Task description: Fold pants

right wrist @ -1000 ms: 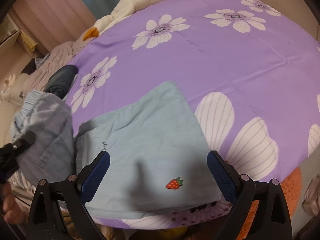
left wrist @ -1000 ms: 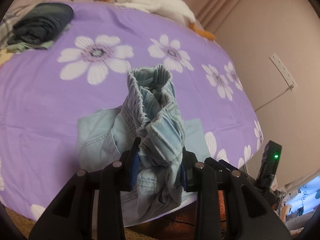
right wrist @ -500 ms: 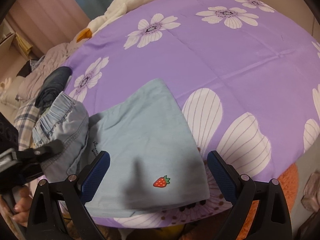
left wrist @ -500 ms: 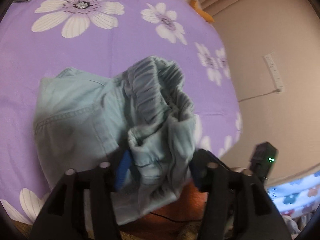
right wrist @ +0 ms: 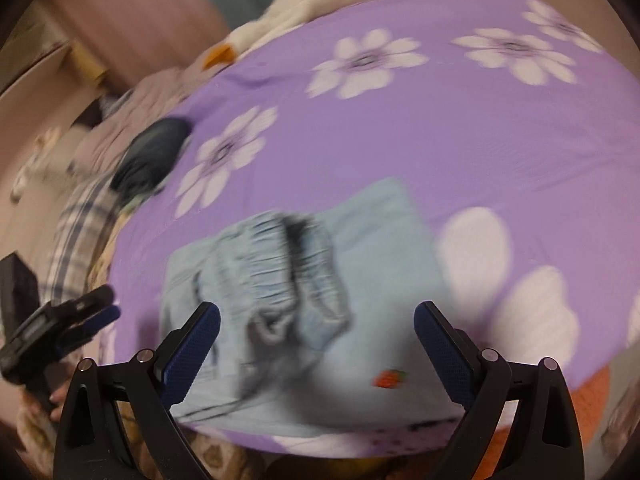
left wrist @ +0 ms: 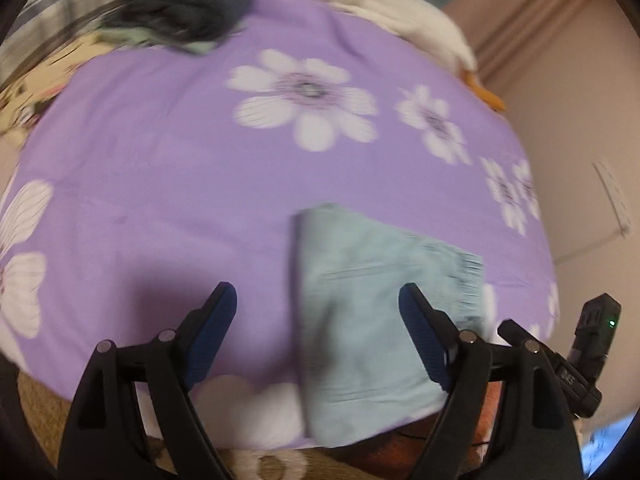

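Note:
The light blue denim pants [right wrist: 304, 300] lie folded on the purple flowered bedspread [right wrist: 440, 140] near its front edge, the gathered waistband on top and a small strawberry patch [right wrist: 390, 378] at the front. They also show in the left wrist view [left wrist: 368, 320]. My left gripper [left wrist: 318, 320] is open and empty, just above the pants' left edge. It also shows at the far left of the right wrist view [right wrist: 86, 320]. My right gripper [right wrist: 316, 336] is open and empty, hovering over the pants. Both views are blurred.
A dark folded garment [left wrist: 180, 0] lies at the far left of the bed [right wrist: 150, 156]. A white plush goose [left wrist: 392, 4] lies along the far edge. A wall with a socket [left wrist: 612, 200] is to the right.
My left gripper has let go of the waistband and pulled back to the left, now open. The waistband has dropped onto the folded pants. The right gripper stays open.

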Action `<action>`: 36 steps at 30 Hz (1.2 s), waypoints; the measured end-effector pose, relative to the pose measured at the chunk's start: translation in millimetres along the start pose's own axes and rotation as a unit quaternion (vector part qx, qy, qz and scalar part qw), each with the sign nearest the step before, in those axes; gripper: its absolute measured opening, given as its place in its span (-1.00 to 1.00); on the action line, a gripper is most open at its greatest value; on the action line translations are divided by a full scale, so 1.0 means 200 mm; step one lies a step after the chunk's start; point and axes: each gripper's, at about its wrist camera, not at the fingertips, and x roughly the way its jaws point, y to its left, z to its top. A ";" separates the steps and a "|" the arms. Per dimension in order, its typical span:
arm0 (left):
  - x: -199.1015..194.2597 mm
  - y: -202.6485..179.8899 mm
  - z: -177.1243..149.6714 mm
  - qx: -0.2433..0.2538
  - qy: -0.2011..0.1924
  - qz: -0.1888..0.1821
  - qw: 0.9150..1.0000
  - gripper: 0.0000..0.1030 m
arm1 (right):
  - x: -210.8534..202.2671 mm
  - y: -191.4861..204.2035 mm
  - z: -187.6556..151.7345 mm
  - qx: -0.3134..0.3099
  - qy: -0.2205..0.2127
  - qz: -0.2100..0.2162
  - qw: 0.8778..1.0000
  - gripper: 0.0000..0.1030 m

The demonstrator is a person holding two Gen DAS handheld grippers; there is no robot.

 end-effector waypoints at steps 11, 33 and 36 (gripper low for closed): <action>0.03 0.17 -0.03 -0.044 0.008 0.021 0.999 0.58 | 0.33 0.09 -0.01 -0.028 0.044 0.008 0.999 -0.20; 0.52 -0.19 0.10 0.072 0.090 -0.018 0.993 -0.20 | 0.06 -0.16 -0.09 0.031 -0.007 -0.080 0.996 -0.47; 0.50 -0.13 0.06 0.054 0.098 -0.035 0.993 -0.17 | 0.06 -0.18 -0.10 0.039 -0.006 -0.074 0.997 -0.47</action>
